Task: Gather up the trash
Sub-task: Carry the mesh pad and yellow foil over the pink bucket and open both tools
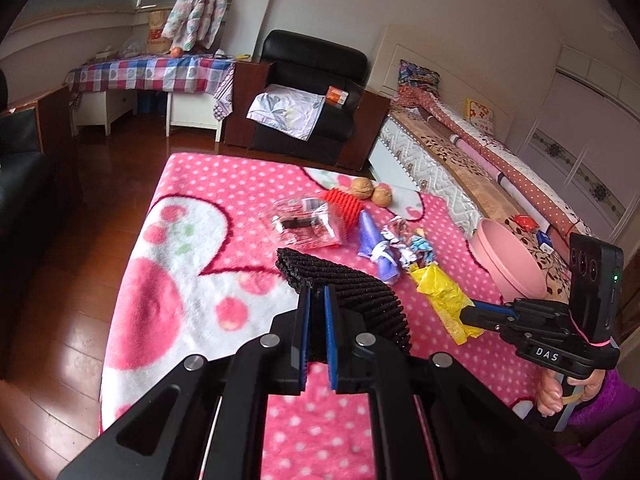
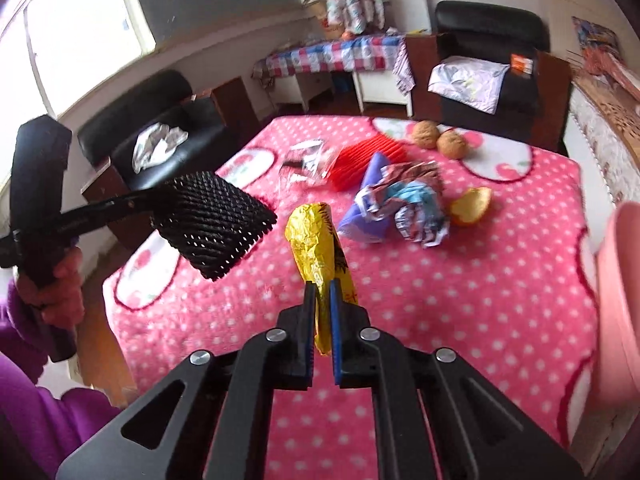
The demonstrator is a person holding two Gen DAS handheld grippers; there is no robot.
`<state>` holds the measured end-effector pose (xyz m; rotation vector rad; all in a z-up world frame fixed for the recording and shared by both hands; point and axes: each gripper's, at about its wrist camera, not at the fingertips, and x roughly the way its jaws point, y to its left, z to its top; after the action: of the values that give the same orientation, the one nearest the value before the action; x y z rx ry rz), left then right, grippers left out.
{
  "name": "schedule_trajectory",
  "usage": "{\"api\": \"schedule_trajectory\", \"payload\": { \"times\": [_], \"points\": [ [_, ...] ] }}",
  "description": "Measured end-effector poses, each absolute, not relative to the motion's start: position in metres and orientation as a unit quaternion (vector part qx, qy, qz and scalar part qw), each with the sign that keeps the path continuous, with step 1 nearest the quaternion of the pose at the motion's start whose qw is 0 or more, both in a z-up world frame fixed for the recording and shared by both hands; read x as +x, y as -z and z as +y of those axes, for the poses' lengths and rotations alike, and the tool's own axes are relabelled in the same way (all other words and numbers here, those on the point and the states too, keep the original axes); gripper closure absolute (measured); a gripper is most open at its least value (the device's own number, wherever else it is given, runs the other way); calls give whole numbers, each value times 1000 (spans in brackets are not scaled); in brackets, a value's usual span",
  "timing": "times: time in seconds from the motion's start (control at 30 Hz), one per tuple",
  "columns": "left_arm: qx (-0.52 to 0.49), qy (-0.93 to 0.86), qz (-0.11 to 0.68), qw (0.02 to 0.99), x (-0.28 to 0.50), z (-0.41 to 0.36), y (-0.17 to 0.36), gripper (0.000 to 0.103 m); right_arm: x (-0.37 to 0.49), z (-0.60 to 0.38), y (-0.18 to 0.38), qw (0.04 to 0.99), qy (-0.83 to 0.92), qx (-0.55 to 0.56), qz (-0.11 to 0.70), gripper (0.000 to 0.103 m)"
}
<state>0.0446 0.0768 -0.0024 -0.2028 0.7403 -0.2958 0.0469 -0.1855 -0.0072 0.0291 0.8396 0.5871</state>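
My left gripper (image 1: 316, 292) is shut on a black foam net sleeve (image 1: 352, 300), held above the pink dotted blanket (image 1: 192, 264); it also shows in the right wrist view (image 2: 216, 224). My right gripper (image 2: 322, 290) is shut on a yellow wrapper (image 2: 316, 240), lifted off the blanket; it shows in the left wrist view (image 1: 444, 296). More trash lies on the blanket: a clear red wrapper (image 1: 304, 224), a red foam net (image 2: 364, 160), a purple wrapper (image 2: 372, 196), crumpled candy wrappers (image 2: 416, 204) and an orange peel (image 2: 472, 206).
Two walnuts (image 2: 440, 138) lie at the blanket's far end. A pink basin (image 1: 508, 260) stands at the right edge. Black armchairs (image 1: 312, 92), a checked table (image 1: 152, 72) and a bed (image 1: 480, 160) surround the table. Wooden floor lies on the left.
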Motion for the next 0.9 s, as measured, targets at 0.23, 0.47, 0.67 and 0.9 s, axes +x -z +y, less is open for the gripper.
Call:
{"api": "schedule_trajectory", "payload": {
  "times": [0.23, 0.47, 0.67, 0.9],
  "points": [
    [-76, 182, 341, 919, 50, 39, -15, 97, 39, -237, -8, 900, -216, 65, 374, 96],
    [-59, 215, 333, 916, 61, -6, -28, 97, 32, -292, -18, 919, -149, 114, 346, 96],
    [-48, 246, 322, 913, 74, -48, -42, 97, 30, -336, -17, 927, -92, 153, 331, 96],
    [-32, 278, 323, 904, 96, -110, -45, 97, 28, -385, -10, 926, -31, 198, 319, 96]
  ]
}}
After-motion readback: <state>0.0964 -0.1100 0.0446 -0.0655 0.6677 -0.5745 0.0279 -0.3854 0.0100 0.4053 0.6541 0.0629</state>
